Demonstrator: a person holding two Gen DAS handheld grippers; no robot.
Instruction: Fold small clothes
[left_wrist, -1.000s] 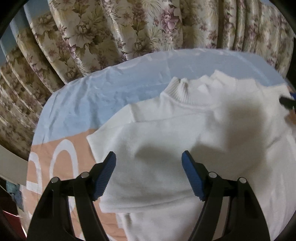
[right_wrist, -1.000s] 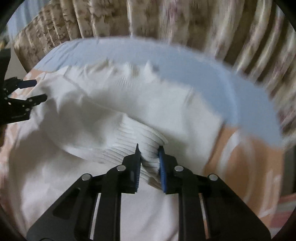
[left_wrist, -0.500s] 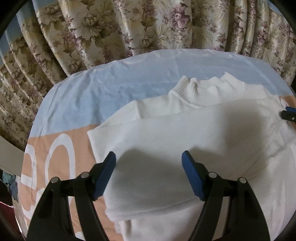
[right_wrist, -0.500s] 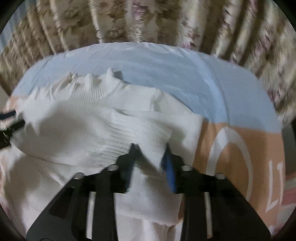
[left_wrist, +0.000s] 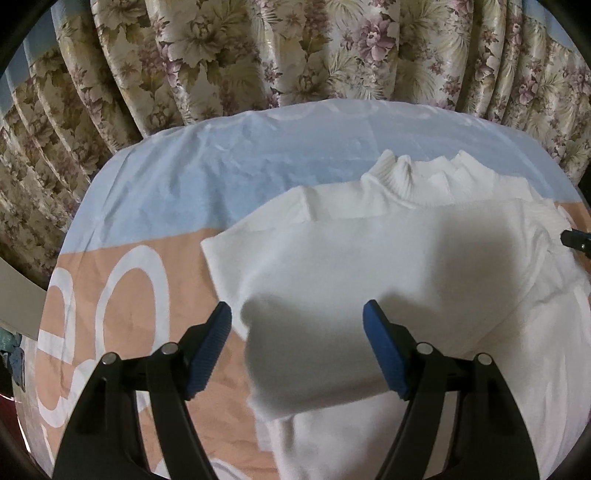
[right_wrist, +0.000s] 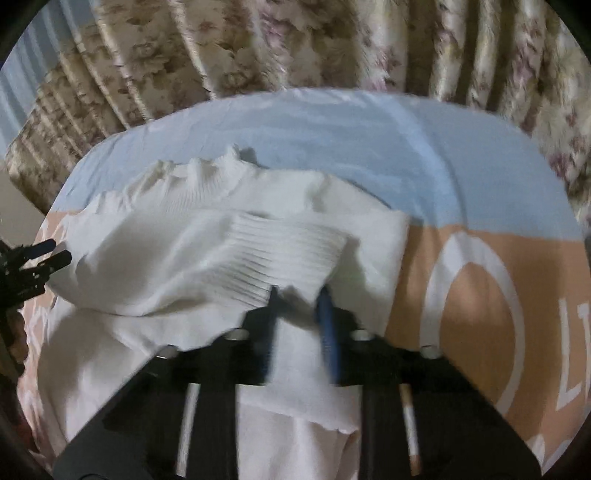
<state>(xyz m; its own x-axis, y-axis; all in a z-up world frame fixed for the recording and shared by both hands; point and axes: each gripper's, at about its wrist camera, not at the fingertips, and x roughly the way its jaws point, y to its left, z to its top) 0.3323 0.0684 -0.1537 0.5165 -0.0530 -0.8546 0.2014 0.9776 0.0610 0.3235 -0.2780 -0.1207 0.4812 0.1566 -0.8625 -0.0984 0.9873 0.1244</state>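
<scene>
Sweater (left_wrist: 369, 266) lies on blue-and-peach sheet (left_wrist: 166, 192), flowered curtain (left_wrist: 258, 55) behind. Left claw (left_wrist: 297, 321) wide open, empty, over sweater; right claw (right_wrist: 297, 295) pinches ribbed cuff (right_wrist: 280, 254).

1 white sweater (left_wrist: 388, 266), 1 printed blue-and-peach sheet (left_wrist: 177, 192) over the surface, 1 floral curtain (left_wrist: 295, 51) behind, and 2 tools: left tool (left_wrist: 297, 321), right tool (right_wrist: 297, 299).
</scene>
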